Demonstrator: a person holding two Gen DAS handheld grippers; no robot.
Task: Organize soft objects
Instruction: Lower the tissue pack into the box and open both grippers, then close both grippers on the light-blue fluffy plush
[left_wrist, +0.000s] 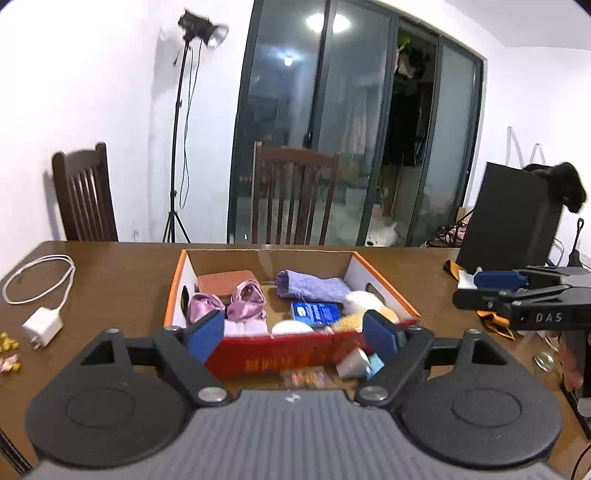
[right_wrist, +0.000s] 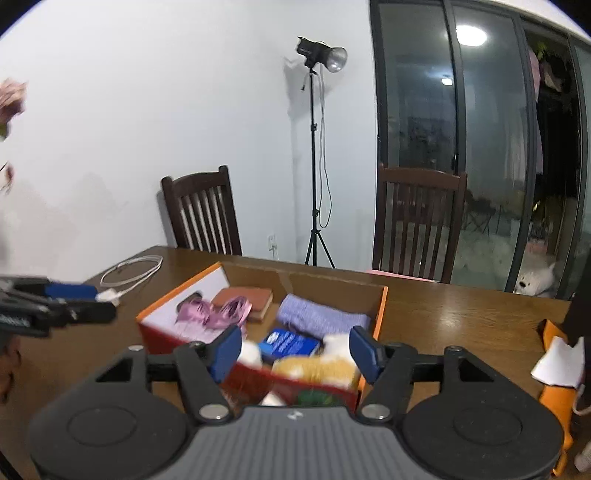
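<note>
**Both grippers spread and empty over the box of soft things**

The left gripper (left_wrist: 293, 334) hangs above the near edge of the table (left_wrist: 122, 273) with its jaws spread wide and nothing between the blue pads (left_wrist: 206, 338). Straight ahead of it, just past the fingertips, sits the cardboard box (left_wrist: 273, 352), its red front wall facing the gripper. Inside, ahead and to the left, lie the pink satin bows (left_wrist: 231, 301), and behind them a brown pouch (left_wrist: 225, 281). Ahead and to the right lies a rolled lilac towel (left_wrist: 314, 288); nearer in, a blue packet (left_wrist: 314, 313), a white plush ball (left_wrist: 359, 301) and a yellow fluffy thing (left_wrist: 351, 322) (this corner is blurred, so I can't make out more). Far off to the left, a white charger (left_wrist: 41, 325) and its cable rest on the wood.

The right gripper (right_wrist: 293, 352) is also parted, with nothing pinched; its pads (right_wrist: 364, 350) frame the same box (right_wrist: 382, 306) from the other corner. Directly between and beyond its fingers are the blue packet (right_wrist: 288, 343) and the yellow fluffy thing (right_wrist: 317, 369); further ahead is the lilac towel (right_wrist: 321, 317), and ahead to the left the pink bows (right_wrist: 210, 314). The left gripper (right_wrist: 99, 299) pokes in at its far left.

Beyond the table stand two dark wooden chairs (right_wrist: 201, 214) and a lamp on a tripod (right_wrist: 317, 155).
</note>
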